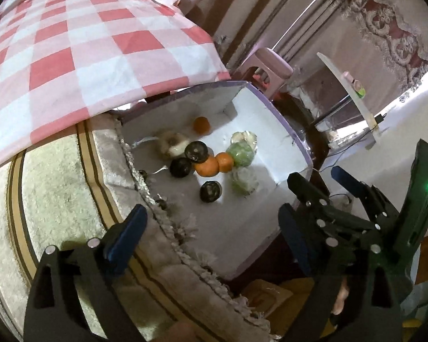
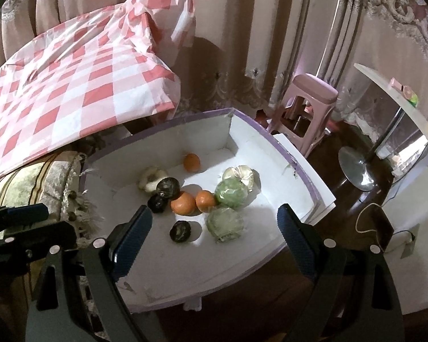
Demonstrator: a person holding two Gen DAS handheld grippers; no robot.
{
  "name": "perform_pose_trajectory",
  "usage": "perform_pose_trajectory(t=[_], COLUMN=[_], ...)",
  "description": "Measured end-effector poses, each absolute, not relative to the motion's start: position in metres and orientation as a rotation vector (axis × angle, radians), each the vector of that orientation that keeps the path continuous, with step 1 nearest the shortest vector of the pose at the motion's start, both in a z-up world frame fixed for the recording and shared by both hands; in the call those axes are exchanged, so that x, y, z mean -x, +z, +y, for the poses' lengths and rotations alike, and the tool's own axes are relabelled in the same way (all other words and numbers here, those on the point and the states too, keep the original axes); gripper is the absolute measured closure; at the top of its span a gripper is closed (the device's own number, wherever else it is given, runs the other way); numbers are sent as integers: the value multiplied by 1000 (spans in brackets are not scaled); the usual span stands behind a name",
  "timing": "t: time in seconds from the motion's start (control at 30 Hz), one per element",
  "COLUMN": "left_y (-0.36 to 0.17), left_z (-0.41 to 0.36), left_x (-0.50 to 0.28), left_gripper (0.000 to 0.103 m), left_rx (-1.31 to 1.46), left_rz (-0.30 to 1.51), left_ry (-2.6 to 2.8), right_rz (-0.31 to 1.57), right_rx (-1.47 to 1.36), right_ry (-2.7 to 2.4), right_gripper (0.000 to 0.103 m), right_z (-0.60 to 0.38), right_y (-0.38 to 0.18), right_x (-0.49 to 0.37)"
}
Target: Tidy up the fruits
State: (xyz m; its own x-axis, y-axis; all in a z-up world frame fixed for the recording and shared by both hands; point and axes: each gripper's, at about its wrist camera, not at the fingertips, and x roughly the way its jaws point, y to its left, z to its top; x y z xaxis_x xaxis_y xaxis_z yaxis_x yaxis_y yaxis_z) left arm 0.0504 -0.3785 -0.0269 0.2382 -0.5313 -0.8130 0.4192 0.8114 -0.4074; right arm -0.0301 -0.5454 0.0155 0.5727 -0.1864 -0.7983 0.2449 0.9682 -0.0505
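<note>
Right wrist view, left to right: a checked red-and-white cloth (image 2: 71, 85) lies draped at far left, a fringed cushion (image 2: 42, 182) below it, and the left gripper (image 2: 28, 213) pokes in at the left edge. Next comes the white box (image 2: 185, 270), which holds all the fruit: a pale lumpy piece (image 2: 151, 181), three dark round fruits (image 2: 168, 188), one of them nearer and apart, three oranges (image 2: 183, 203), two touching and one farther back alone, and three wrapped green fruits (image 2: 231, 193) on the right. The right gripper (image 2: 211, 228) hovers over the box's near part, jaws spread wide, holding nothing. Far right stand a pink stool (image 2: 311, 105) and a fan base (image 2: 356, 171). From the left wrist, the left gripper (image 1: 208, 228) is likewise wide open and empty, near the box's near left edge.
</note>
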Motion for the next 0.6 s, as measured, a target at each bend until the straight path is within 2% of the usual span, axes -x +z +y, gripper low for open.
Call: perform_pose_trajectory(t=[0.6], left_y=[-31], left_z=[-382], left_x=[-52], left_gripper=[6], left_rx=[96], left_rz=[1165], left_ry=[-636], right_rz=[942], right_rx=[-69], right_ry=[-253], right_gripper=[16], right_z=[-545], right_y=[11], right_x=[28])
